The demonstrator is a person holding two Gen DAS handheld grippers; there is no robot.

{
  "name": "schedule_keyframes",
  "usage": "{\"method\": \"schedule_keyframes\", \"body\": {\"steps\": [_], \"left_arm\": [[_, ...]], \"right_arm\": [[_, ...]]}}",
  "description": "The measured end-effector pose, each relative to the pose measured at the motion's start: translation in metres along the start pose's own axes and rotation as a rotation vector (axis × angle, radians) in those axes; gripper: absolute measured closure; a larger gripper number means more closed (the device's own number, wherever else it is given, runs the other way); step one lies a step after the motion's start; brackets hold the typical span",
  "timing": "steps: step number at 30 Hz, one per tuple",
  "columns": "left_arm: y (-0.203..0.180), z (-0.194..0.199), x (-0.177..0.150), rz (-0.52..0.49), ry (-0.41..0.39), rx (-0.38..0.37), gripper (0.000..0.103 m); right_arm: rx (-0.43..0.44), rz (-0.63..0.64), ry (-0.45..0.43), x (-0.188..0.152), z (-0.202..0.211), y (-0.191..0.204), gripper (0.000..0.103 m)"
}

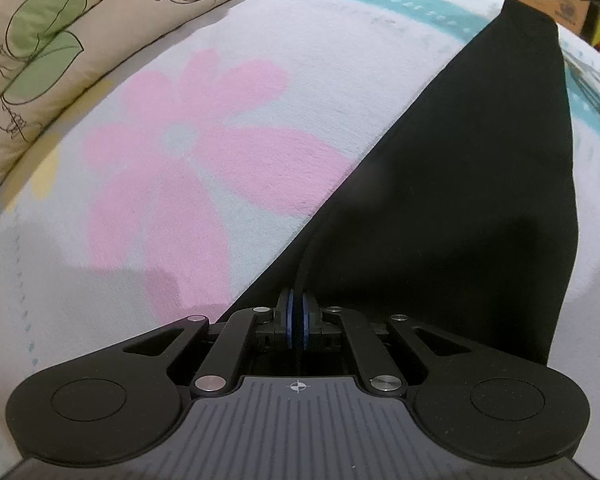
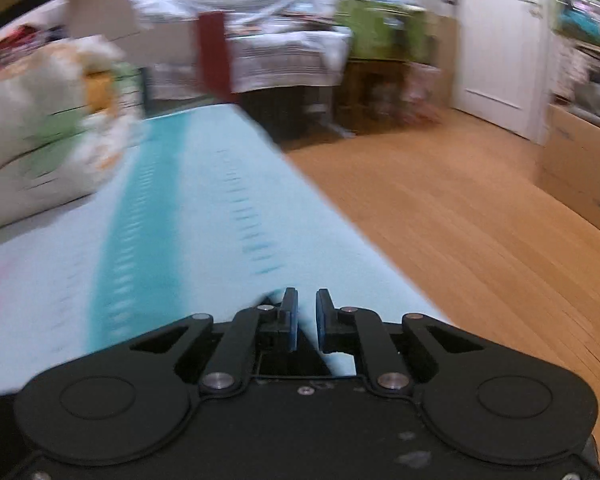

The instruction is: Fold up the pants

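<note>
The black pants (image 1: 452,184) lie stretched across a pale blanket (image 1: 100,280) with a pink flower print, running from my left gripper toward the far right edge. My left gripper (image 1: 299,312) is shut on a fold of the pants' near edge; black cloth runs up between the blue pads. In the right wrist view my right gripper (image 2: 307,308) is slightly open and empty, above the blanket's (image 2: 188,216) turquoise-striped edge. The pants do not show in that view, which is blurred.
A cream pillow (image 1: 60,52) with green leaf print lies at the blanket's far left; it also shows in the right wrist view (image 2: 40,136). Wooden floor (image 2: 440,216) lies right of the blanket edge. Cardboard boxes (image 2: 580,176), a white door and cluttered furniture stand beyond.
</note>
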State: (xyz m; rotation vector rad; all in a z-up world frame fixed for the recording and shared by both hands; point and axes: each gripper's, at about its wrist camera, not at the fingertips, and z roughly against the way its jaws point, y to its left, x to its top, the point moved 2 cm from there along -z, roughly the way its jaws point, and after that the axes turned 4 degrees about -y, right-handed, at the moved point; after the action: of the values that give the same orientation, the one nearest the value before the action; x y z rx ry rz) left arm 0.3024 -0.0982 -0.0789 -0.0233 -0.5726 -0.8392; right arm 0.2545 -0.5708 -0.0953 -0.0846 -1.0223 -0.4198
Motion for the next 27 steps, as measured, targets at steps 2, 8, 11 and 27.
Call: {"method": "schedule_keyframes", "body": {"steps": [2,8,11,27], "left_arm": [[-0.001,0.000,0.000,0.010,-0.001,0.003,0.097],[0.022,0.009,0.002,0.181,-0.012,-0.027,0.081],[0.036,0.020,0.002,0.266,-0.042,-0.036,0.074],[0.033,0.016,-0.001,0.120,0.072,-0.109,0.069]], "right_arm": [[0.047,0.041,0.041,-0.007,-0.001,0.010,0.092],[-0.085,0.061,0.197,-0.025,-0.032,0.021,0.092],[-0.084,0.111,0.169,-0.013,-0.023,0.045,0.091],[0.386,0.313,0.125,-0.042,0.079,0.214,0.091]]}}
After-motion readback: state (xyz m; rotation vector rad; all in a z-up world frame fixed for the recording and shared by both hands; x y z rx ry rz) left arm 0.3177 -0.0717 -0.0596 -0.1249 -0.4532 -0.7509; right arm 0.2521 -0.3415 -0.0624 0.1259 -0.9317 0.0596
